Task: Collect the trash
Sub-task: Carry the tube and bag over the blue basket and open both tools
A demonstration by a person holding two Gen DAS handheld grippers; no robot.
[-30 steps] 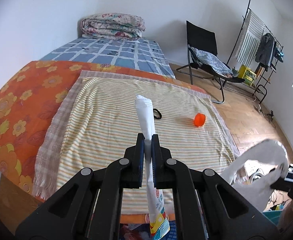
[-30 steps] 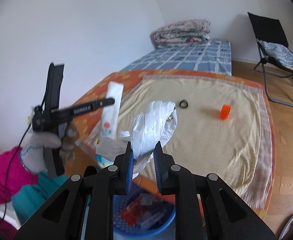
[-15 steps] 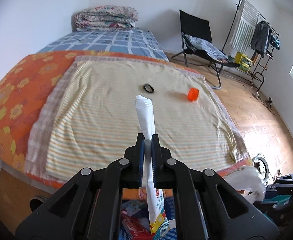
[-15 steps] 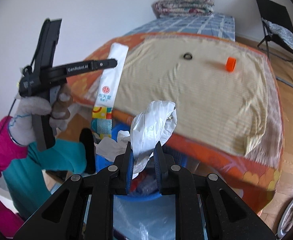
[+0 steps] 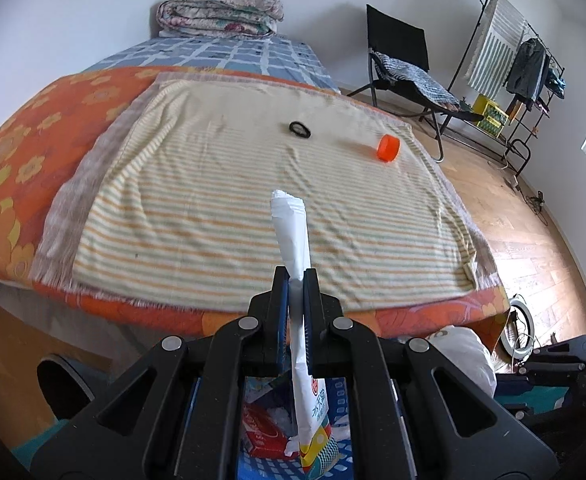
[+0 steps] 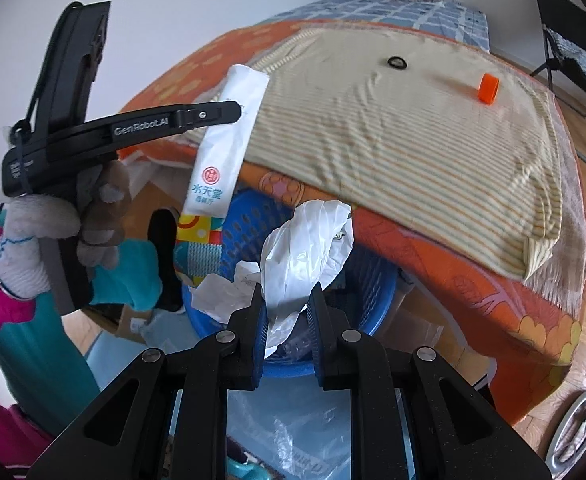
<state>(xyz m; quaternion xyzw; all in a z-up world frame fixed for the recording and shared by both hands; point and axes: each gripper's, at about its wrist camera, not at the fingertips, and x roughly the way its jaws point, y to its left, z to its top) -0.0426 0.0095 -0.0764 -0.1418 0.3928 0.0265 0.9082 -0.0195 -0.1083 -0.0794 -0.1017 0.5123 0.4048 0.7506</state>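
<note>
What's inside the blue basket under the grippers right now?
In the blue basket: crumpled white paper and a red carton. The white plastic bag in the right gripper and the long wrapper in the left gripper hide the rest.

The packet [image 6: 229, 136] is white with a red round logo, teal characters and a yellow, red and teal block pattern at its lower end. The bag [image 6: 305, 256] is white. The basket [image 6: 245, 232] is blue. The cap [image 5: 388, 149] is orange, the ring [image 5: 299, 129] black, perhaps a hair tie. The towel [image 5: 221, 184] has cream, green and orange stripes; the sheet [image 5: 17, 148] is orange with yellow flowers.
</note>
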